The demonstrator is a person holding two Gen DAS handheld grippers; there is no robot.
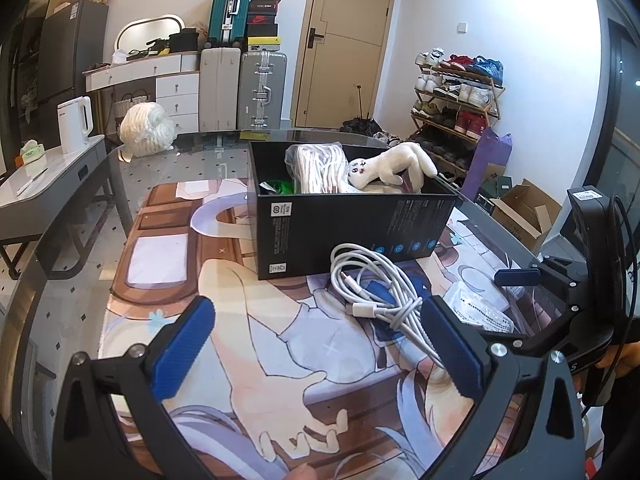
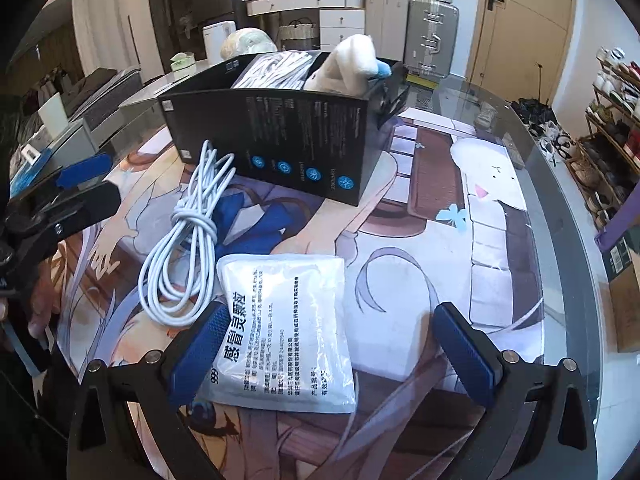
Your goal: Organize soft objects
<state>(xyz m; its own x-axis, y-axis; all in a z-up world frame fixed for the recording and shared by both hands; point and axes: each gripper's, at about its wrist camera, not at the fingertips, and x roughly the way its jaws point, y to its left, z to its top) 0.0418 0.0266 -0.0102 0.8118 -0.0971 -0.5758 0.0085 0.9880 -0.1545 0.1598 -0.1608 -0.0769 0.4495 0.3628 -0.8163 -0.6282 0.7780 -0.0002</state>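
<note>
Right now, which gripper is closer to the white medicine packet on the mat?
Right. The right gripper is open, its fingers either side of the white medicine packet's near end. The left gripper is open too, beside the white cable, which lies left of the packet.

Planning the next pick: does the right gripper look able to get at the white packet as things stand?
Probably yes. The right gripper is open, and the white packet lies flat on the mat between its fingers, nothing on top; the cable lies beside it.
</note>
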